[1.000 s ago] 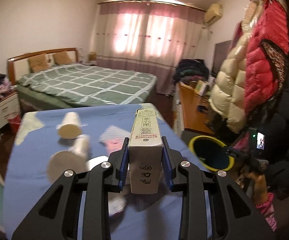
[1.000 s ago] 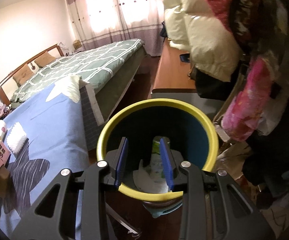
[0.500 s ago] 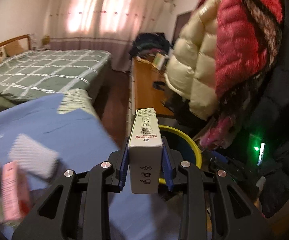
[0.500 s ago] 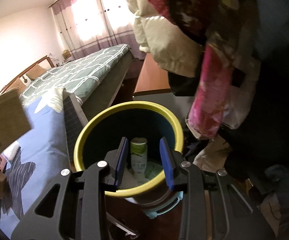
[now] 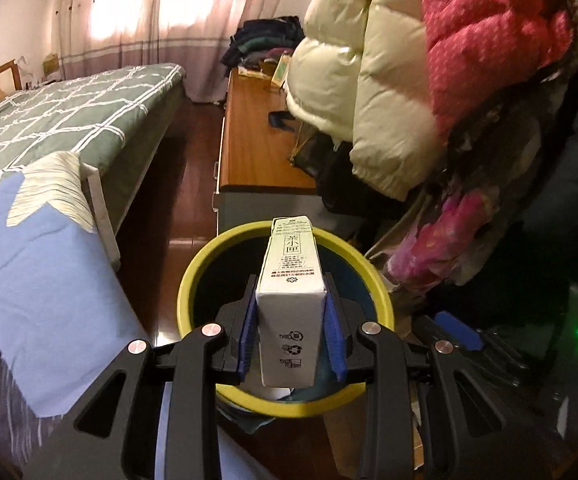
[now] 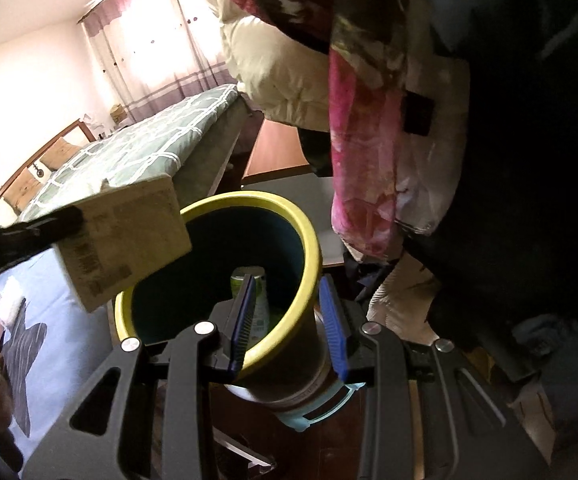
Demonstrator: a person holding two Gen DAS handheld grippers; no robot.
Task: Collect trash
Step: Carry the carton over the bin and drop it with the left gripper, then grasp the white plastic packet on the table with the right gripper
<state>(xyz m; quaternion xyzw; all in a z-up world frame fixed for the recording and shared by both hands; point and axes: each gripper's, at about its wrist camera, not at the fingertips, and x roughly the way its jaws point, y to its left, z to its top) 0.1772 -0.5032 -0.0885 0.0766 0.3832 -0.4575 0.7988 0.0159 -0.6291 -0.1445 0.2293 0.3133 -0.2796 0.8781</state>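
The carton, clamped in the left gripper, has swung from the table to over the bin; dropped early, it could clip the rim. The right gripper hangs apart, empty.

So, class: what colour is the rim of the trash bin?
Yellow-green; the trash bin's rim shows best in the left wrist view.

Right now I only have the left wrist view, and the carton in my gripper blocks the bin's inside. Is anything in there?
Observer: Yes. The right wrist view shows a green and white cup standing in the bin.
Operator: Is my carton over the opening?
Observer: In that view the carton appears to hang above the rim's left side, partly over the opening.
Operator: And the right gripper?
Observer: The right gripper is open and empty, near the bin's rim.
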